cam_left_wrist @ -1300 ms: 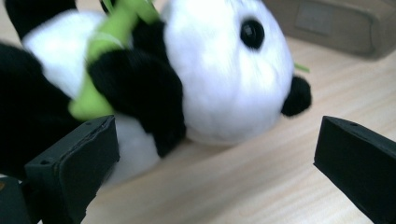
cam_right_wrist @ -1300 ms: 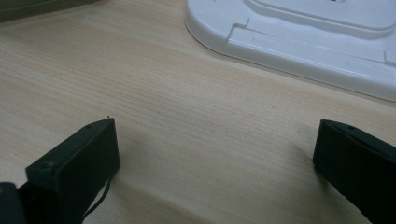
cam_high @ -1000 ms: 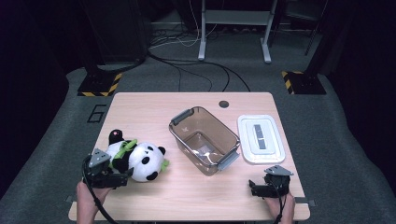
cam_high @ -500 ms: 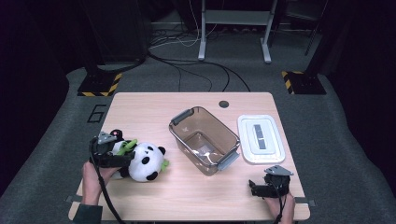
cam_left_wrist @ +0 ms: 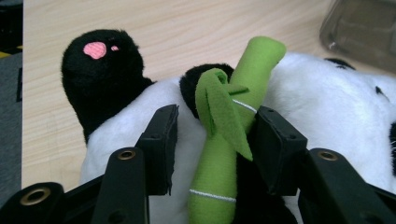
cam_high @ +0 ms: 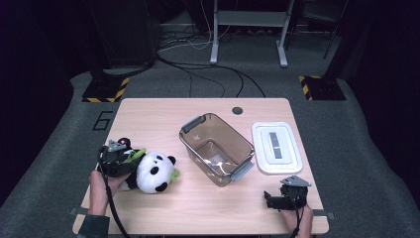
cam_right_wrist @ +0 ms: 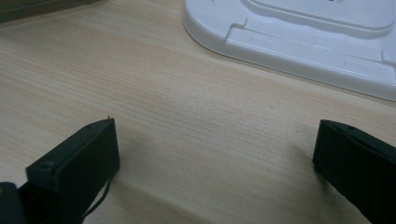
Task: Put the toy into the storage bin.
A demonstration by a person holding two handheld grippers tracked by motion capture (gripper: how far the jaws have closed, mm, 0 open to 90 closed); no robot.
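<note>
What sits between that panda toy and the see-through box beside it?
Nothing visible: bare table separates the panda toy from the open box. The box's lid lies on its far side. The left gripper has been closing on the panda's green bamboo stalk.

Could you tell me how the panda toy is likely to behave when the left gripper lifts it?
The panda toy looks soft and stuffed, so it probably squashes and sags. The left gripper, just closing, pinches body and green stalk; the head may droop. Probably light.

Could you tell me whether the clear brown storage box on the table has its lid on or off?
Off. The storage box stands open-topped, and its white lid lies flat on the table beside it.
</note>
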